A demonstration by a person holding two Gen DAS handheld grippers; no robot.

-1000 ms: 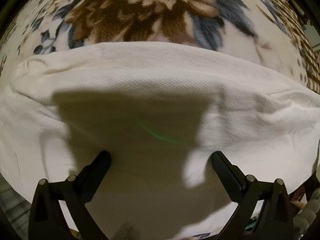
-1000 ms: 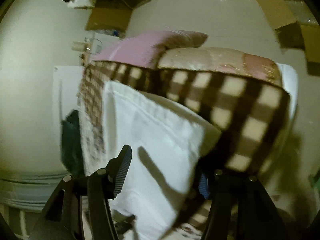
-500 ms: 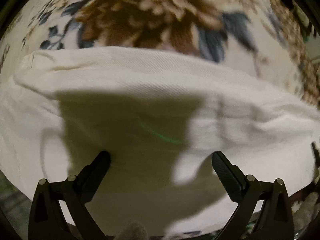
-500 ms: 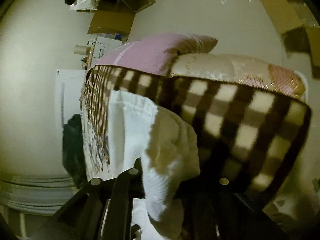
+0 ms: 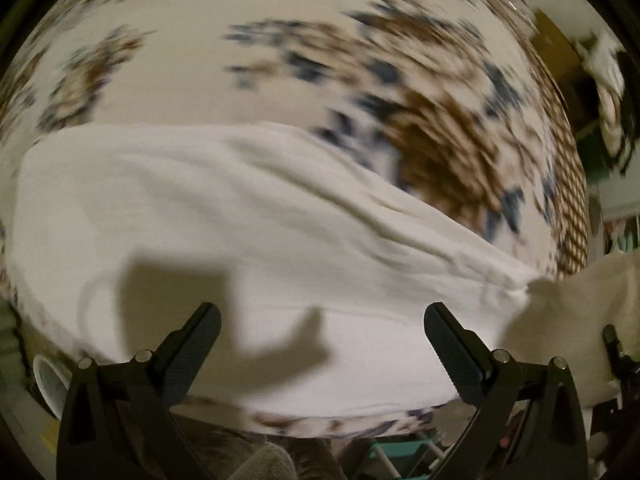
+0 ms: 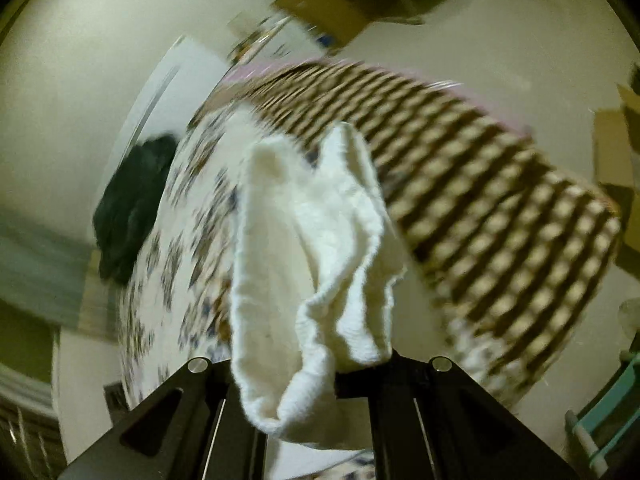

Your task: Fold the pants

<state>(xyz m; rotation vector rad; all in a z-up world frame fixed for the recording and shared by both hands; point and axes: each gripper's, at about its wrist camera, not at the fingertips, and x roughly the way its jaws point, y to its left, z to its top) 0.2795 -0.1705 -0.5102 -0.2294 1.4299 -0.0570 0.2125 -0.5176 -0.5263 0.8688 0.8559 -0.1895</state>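
Observation:
White pants [image 5: 240,216] lie folded across a floral blanket [image 5: 280,52] on a bed. My left gripper [image 5: 320,332] hovers open over the near part of the pants and holds nothing. At the right edge of the left wrist view one end of the pants [image 5: 576,300] is pulled up off the bed. In the right wrist view my right gripper [image 6: 320,364] is shut on that bunched end of the white pants [image 6: 312,248], which hangs over its closed jaws and hides the fingertips.
The blanket has a brown checked border [image 6: 500,208] at the bed's far side. A dark garment [image 6: 132,204] lies beside the bed on the left. Cardboard boxes [image 6: 344,4] and clutter sit on the pale floor [image 6: 80,60] beyond. A teal rack [image 6: 608,412] stands at the right.
My right gripper closed on the pants' end and lifted it up off the bed. My left gripper stayed open and pulled back and swung, so more blanket shows.

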